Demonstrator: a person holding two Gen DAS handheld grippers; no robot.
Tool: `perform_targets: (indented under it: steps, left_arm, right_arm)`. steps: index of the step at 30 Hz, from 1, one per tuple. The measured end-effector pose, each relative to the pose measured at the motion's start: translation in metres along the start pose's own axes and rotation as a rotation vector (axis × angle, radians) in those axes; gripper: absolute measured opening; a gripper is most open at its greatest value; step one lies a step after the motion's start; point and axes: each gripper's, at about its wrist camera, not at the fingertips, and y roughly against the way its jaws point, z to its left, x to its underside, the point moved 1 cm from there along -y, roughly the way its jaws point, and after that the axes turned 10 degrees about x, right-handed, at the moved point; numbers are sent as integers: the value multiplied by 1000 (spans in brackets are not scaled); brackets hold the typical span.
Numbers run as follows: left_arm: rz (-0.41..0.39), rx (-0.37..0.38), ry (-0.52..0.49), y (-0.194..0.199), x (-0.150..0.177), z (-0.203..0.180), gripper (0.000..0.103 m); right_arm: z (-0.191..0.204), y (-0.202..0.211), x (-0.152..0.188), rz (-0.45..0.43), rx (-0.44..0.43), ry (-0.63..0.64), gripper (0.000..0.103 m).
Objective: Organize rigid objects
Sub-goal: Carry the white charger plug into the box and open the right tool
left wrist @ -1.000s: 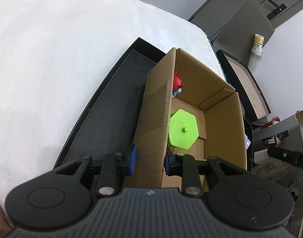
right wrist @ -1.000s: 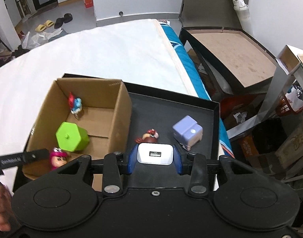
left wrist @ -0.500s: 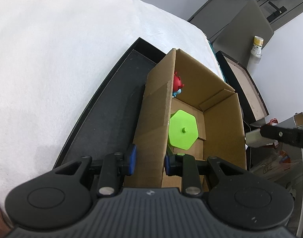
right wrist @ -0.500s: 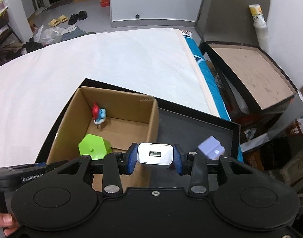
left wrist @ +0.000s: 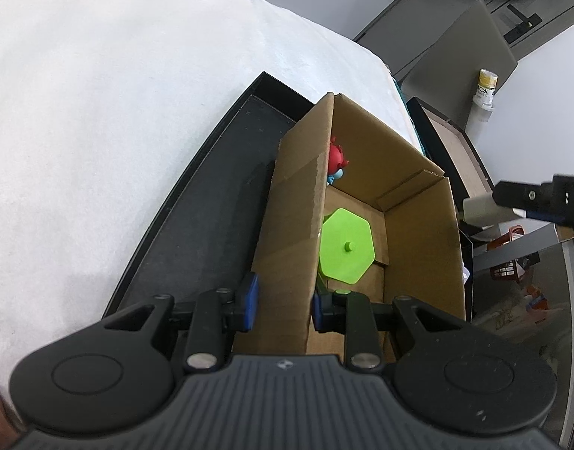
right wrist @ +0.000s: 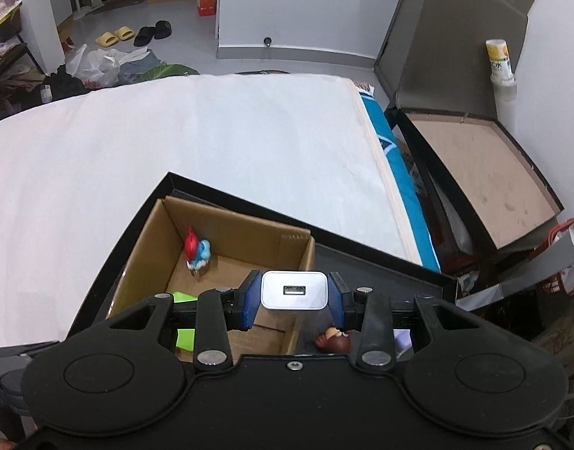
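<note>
A cardboard box point(left wrist: 422, 247) stands in a black tray point(left wrist: 212, 202) on a white bed. My left gripper point(left wrist: 283, 300) is shut on the box's left wall point(left wrist: 290, 225). Inside lie a green hexagonal block point(left wrist: 347, 249) and a red-and-blue figurine point(left wrist: 335, 161). My right gripper point(right wrist: 293, 300) is shut on a white USB charger point(right wrist: 294, 290) and holds it above the box's right wall point(right wrist: 305, 262). The box point(right wrist: 234, 240), figurine point(right wrist: 197, 251) and green block point(right wrist: 184, 333) also show in the right wrist view. The right gripper with the charger point(left wrist: 478, 208) shows at the right edge of the left wrist view.
A brown-haired figurine point(right wrist: 334, 339) and a pale purple toy point(right wrist: 401, 337) lie on the tray point(right wrist: 380, 266) right of the box, partly hidden by my gripper. Beside the bed stand an open flat box point(right wrist: 474, 172) and a bottle point(right wrist: 499, 60).
My right gripper has carried the charger up and leftward, from over the tray floor to above the box's right wall. My left gripper has kept its hold on the box wall.
</note>
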Motion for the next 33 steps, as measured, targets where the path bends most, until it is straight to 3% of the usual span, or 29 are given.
perform_targets:
  steps: [21, 27, 30, 33]
  left_arm:
    - [3, 13, 10, 3, -2, 4, 27]
    - [3, 14, 11, 3, -4, 6, 28]
    - [1, 17, 14, 3, -4, 6, 28]
    - [-1, 19, 18, 3, -4, 7, 28]
  right_arm:
    - [45, -32, -5, 85, -64, 36, 37]
    - [54, -49, -5, 129, -47, 49, 37]
    - [55, -49, -10, 100, -42, 38, 51]
    - [51, -45, -14, 85, -51, 12, 53]
